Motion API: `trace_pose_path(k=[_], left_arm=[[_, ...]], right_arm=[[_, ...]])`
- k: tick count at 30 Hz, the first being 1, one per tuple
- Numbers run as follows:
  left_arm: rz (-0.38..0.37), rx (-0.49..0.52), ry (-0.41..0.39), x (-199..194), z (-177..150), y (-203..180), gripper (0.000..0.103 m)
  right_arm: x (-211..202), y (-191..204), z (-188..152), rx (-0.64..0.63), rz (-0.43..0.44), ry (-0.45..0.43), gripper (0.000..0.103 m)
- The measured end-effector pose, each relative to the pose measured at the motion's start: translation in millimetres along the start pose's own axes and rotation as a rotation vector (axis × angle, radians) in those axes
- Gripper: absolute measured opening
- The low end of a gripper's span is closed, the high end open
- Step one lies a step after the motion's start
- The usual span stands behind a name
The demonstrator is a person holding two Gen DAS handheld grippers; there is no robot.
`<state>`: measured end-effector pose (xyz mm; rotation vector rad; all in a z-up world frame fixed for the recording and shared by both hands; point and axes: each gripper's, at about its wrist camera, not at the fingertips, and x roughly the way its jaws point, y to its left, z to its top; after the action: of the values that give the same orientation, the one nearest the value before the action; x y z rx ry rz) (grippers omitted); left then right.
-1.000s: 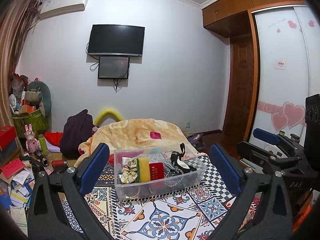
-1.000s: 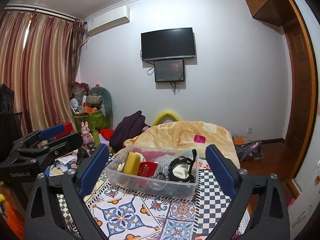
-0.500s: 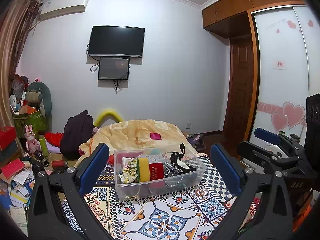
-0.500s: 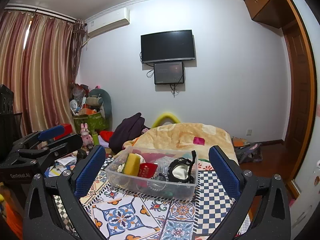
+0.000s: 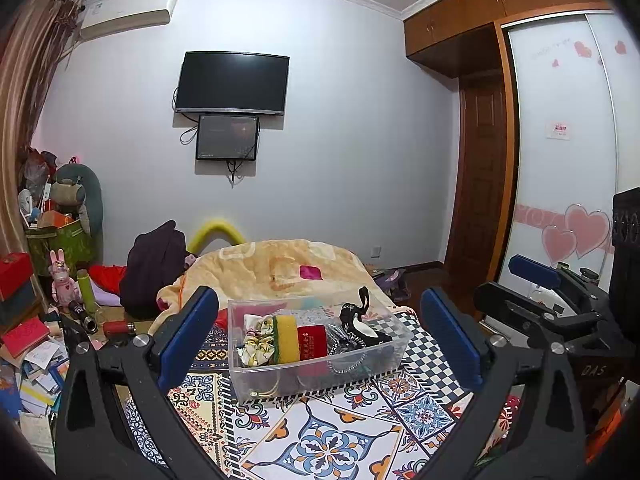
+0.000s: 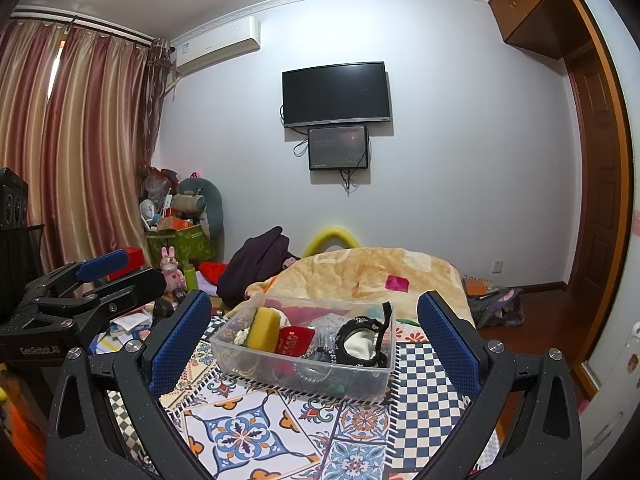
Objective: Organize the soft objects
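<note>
A clear plastic bin [image 5: 256, 378] [image 6: 248, 354] stands on a patterned tablecloth [image 5: 332, 440] [image 6: 248, 428]. It holds a yellow-green sponge [image 5: 286, 338] [image 6: 264, 328], a red pouch [image 5: 312, 342] [image 6: 296, 340], a floral scrunchie [image 5: 256, 344], a black-and-white soft item [image 5: 360, 320] [image 6: 360, 340] and beaded bands. My left gripper [image 5: 318, 340] is open and empty, short of the bin. My right gripper [image 6: 314, 340] is open and empty, also short of the bin. Each gripper shows in the other's view, the right one [image 5: 536, 280] and the left one [image 6: 100, 276].
A bed with a peach blanket [image 5: 276, 268] [image 6: 372, 276] lies behind the table. Dark clothes [image 5: 154, 260], a green bin of clutter [image 6: 180, 240] and scattered papers [image 5: 32, 372] fill the left floor. A wardrobe [image 5: 568, 160] stands right.
Both grippers have shifted slightly; the right wrist view rose a little and the bin sits a bit lower in it. Both stay open and empty.
</note>
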<state>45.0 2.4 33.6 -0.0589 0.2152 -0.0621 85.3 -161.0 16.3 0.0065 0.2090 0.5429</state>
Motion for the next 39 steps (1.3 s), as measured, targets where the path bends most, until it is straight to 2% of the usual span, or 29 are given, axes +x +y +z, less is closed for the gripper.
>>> trace_pose_path(k=[25, 39], left_arm=[[-0.009, -0.004, 0.002, 1.6, -2.3, -1.1, 0.103], [-0.017, -0.040, 0.007, 4.8, -3.8, 4.3, 0.103]], right_arm=[[0.7, -1.8, 0.6, -0.003, 0.000, 0.001, 0.103], [2.3, -5.2, -0.6, 0.000, 0.005, 0.006, 0.103]])
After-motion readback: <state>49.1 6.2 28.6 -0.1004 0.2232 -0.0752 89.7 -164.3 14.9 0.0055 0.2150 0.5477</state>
